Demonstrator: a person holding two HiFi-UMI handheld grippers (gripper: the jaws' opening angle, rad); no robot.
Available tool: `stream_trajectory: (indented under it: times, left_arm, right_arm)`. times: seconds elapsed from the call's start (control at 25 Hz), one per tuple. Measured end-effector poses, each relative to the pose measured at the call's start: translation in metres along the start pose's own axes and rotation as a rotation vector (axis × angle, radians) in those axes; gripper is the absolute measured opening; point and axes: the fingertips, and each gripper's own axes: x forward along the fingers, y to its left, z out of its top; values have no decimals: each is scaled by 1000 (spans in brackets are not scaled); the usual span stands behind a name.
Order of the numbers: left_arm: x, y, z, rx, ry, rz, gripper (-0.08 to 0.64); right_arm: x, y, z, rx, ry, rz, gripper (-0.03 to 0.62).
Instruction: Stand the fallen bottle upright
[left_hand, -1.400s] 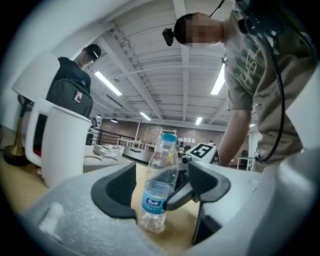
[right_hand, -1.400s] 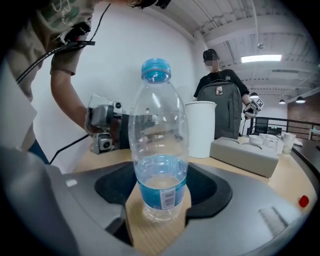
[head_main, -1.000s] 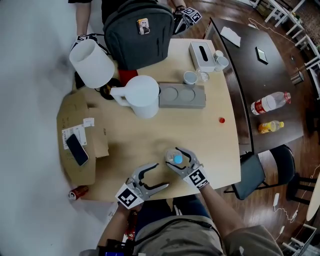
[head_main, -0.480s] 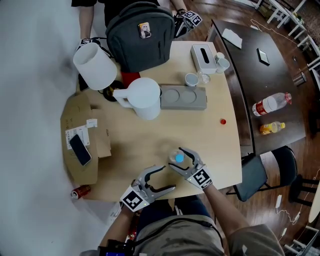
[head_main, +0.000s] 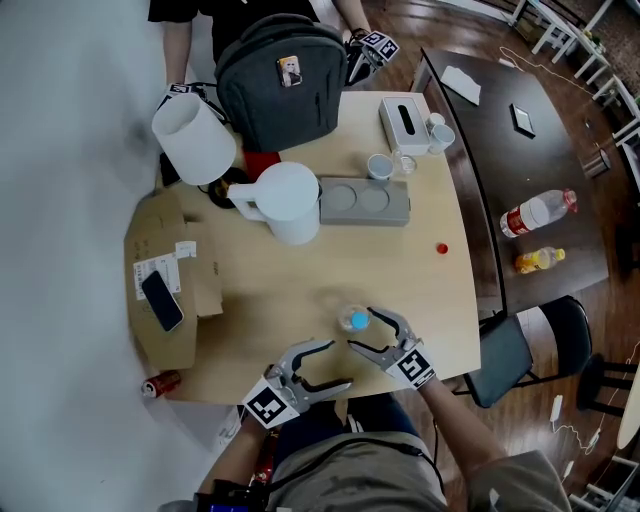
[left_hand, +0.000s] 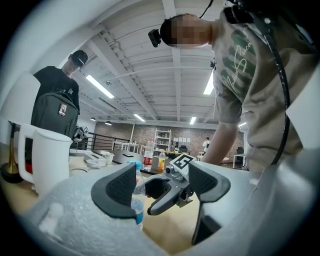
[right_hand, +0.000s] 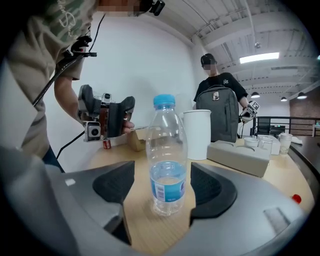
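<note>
Clear plastic bottle stands upright on the pale wood desk, blue cap on top, water low in the bottom, near the desk's front edge. Right tongs spread wide, having just been opening; the bottle sits in the mouth between the two tips. In the right gripper view there is a strip of bare desk on either side of the bottle, so the dark pads are not touching it. Left tongs also spread and pinching nothing, held at the front edge just beside the right pair and a little apart from the bottle. In the left gripper view the bottle shows partly behind one pad, outside the gap, with the right tongs across the opening beyond. Further back on the desk, well apart from the bottle: white jug, grey tray.
</note>
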Motion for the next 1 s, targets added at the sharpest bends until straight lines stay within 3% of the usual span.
stream_trajectory:
  times: [0.24,0.36,0.4,0.48,0.56,0.64,0.84,0.88,0.92,1.0]
  left_arm:
    - [6,-9,5,29,-17,-33,339]
    - [6,-3,-3,47,36,23,330]
    - [5,0,-8,79,72,46,283]
    - [3,3,-9,127,95,62,26]
    - [2,4,-5,126,81,55,2]
    - [1,2,-4,130,83,45,2]
    - [-7,1,-2,100,70,35,2]
    - [-9,0,-1,81,60,30,2]
    - [-11,-1,-1,62,50,23,2]
    - [-13,-1,0,57,40,10,2]
  right_arm:
    - [-19,9,3,-17,-17,5,341]
    - [-23,10,4,-8,-25,-14,334]
    - [-25,11,5,-5,-31,-21,334]
    - [-29,13,9,-5,-44,-31,334]
    - [-33,15,15,2,-65,-36,326]
    - [-37,20,19,13,-83,-35,257]
    - [-35,34,27,23,-81,-30,168]
    - [-34,36,30,18,-69,-26,47]
    - [-32,40,32,2,-56,-15,5]
    - [-29,48,40,-41,-45,16,3]
